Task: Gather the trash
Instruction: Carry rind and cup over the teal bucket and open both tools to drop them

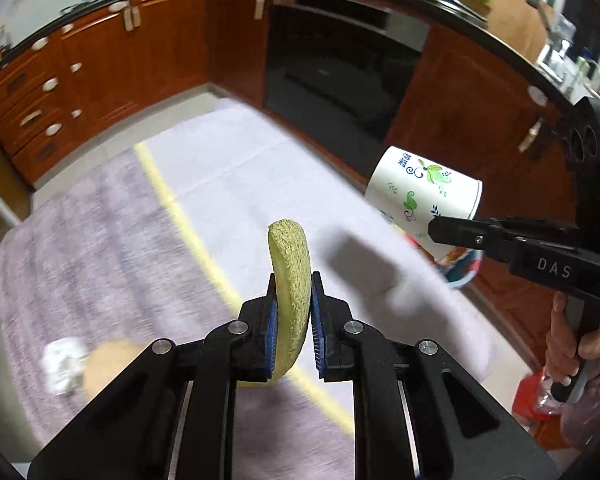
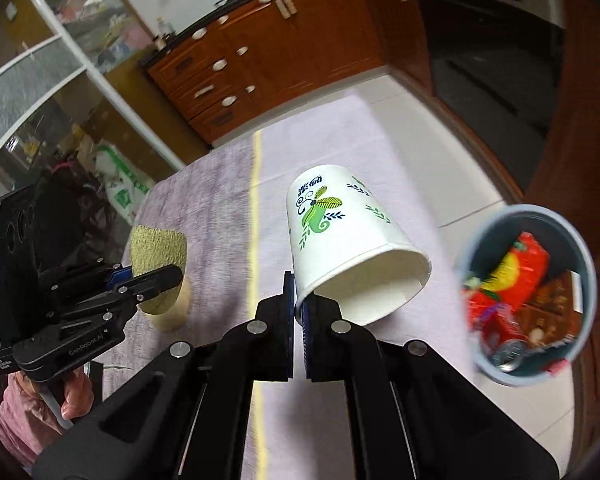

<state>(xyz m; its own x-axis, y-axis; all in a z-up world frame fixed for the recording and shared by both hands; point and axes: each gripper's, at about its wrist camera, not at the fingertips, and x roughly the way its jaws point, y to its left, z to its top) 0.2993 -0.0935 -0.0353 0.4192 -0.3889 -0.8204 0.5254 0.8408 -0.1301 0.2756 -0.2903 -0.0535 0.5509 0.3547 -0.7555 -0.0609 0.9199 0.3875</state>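
My left gripper (image 1: 293, 320) is shut on a curved yellow-green melon rind (image 1: 290, 276) and holds it above the table; the rind also shows in the right wrist view (image 2: 158, 256). My right gripper (image 2: 298, 312) is shut on the rim of a white paper cup (image 2: 340, 240) with green leaf print, tilted with its mouth toward me. The cup shows at the right of the left wrist view (image 1: 422, 194). A grey-blue trash bin (image 2: 580, 256) holding red wrappers stands off the table's right edge.
A crumpled white tissue (image 1: 62, 364) and a tan round piece (image 1: 106, 366) lie on the lilac tablecloth (image 1: 140, 240) at the left. Wooden cabinets (image 1: 100, 60) and a dark oven (image 1: 332, 72) stand beyond the table.
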